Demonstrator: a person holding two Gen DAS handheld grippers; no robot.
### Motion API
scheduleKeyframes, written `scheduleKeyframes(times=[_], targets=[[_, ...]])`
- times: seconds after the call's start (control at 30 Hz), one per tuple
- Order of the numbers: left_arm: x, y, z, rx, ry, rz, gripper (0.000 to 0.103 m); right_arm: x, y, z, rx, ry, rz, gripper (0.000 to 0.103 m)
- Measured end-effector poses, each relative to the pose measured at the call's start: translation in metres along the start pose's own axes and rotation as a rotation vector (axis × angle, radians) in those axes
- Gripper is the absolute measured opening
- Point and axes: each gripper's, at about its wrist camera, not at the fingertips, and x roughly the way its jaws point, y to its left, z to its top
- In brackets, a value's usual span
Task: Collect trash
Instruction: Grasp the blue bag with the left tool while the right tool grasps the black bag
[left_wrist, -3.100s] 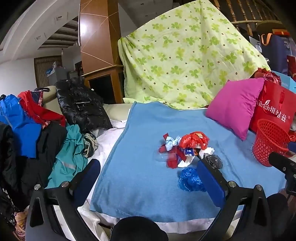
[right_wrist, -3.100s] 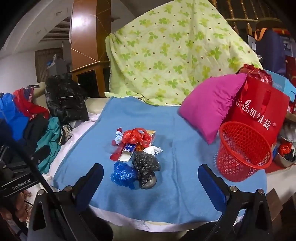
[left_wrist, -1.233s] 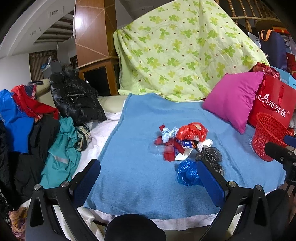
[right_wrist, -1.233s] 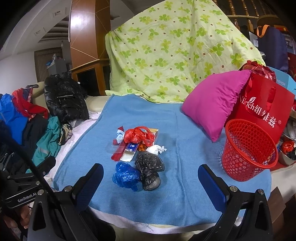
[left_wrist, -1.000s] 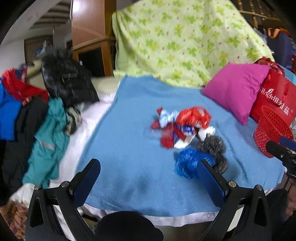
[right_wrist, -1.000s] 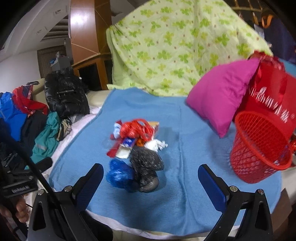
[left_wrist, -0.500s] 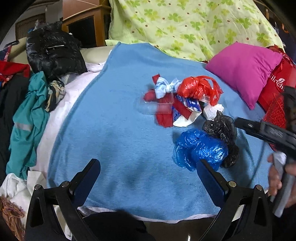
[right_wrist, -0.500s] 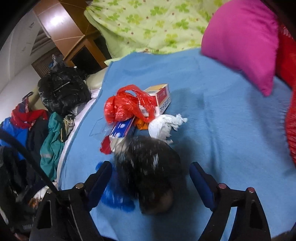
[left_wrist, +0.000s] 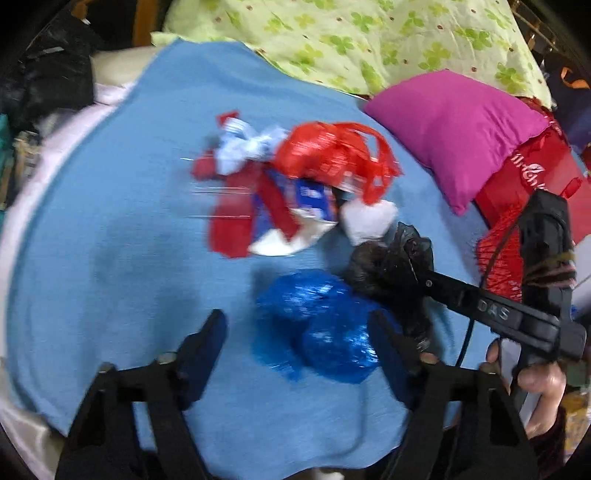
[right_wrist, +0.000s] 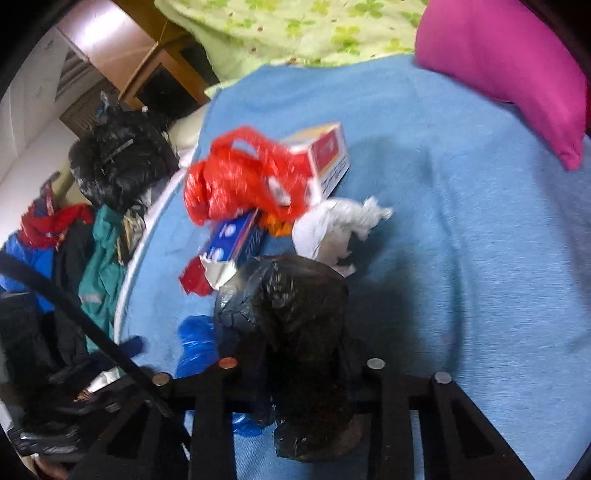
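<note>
Two grippers over blue blanket (left_wrist: 129, 229): right gripper (right_wrist: 301, 363) pinching black bag (right_wrist: 291, 317), letters "DAS" on its side; left gripper (left_wrist: 295, 339) spread around blue bag (left_wrist: 317, 325), just beside black bag.

Crumpled black bag (right_wrist: 295, 332) (beside blue bag (left_wrist: 317, 328))

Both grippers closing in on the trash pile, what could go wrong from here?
1. The right hand-held gripper is on the black bag; the crinkled plastic may slip.
2. The left hand-held gripper straddles the blue bag right beside it, so the two may collide.
3. The red basket shows only at the far edge.
</note>
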Motion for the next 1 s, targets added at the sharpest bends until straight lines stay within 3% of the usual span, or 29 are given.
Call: scheduleKeyframes(times=[0.07, 0.17, 0.37, 0.4, 0.43, 0.47, 0.53, 0.63, 0.73, 0.83, 0.9, 1.0], targets=[[0.014, -0.003, 0.003, -0.018, 0.031, -0.025, 0.056, -0.013, -0.006, 0.0, 0.009, -0.032, 0.016, 0.033], [0.028, -0.016, 0.004, -0.017, 0.043, -0.1, 0.047, -0.032, -0.015, 0.001, 0.009, -0.083, 0.024, 0.033], [0.028, -0.023, -0.002, 0.005, 0.001, -0.115, 0.035, -0.044, -0.032, -0.001, 0.071, -0.088, 0.068, 0.037], [0.026, -0.022, -0.003, 0.006, -0.003, -0.114, 0.034, -0.046, -0.034, -0.001, 0.076, -0.088, 0.088, 0.041], [0.025, -0.019, -0.004, -0.001, -0.006, -0.118, 0.033, -0.049, -0.035, -0.002, 0.073, -0.09, 0.099, 0.067], [0.02, -0.015, -0.005, -0.015, -0.012, -0.13, 0.032, -0.051, -0.034, -0.003, 0.069, -0.093, 0.101, 0.081], [0.013, -0.008, -0.004, -0.026, -0.021, -0.128, 0.031, -0.05, -0.028, -0.008, 0.051, -0.115, 0.104, 0.08], [-0.001, 0.004, -0.005, -0.024, -0.041, -0.111, 0.03, -0.037, -0.019, -0.014, -0.005, -0.061, 0.064, 0.078], [-0.02, 0.017, -0.005, -0.031, -0.071, -0.091, 0.03, -0.011, -0.01, -0.021, -0.043, 0.026, 0.025, 0.061], [-0.032, 0.019, -0.003, -0.018, -0.092, -0.047, 0.03, 0.018, 0.003, -0.027, -0.107, 0.104, -0.069, 0.046], [-0.04, 0.019, -0.003, -0.006, -0.109, -0.026, 0.03, 0.018, 0.013, -0.028, -0.157, 0.078, -0.119, 0.042], [-0.058, 0.011, 0.0, 0.044, -0.153, 0.002, 0.03, -0.008, 0.019, -0.024, -0.163, -0.007, -0.087, 0.042]])
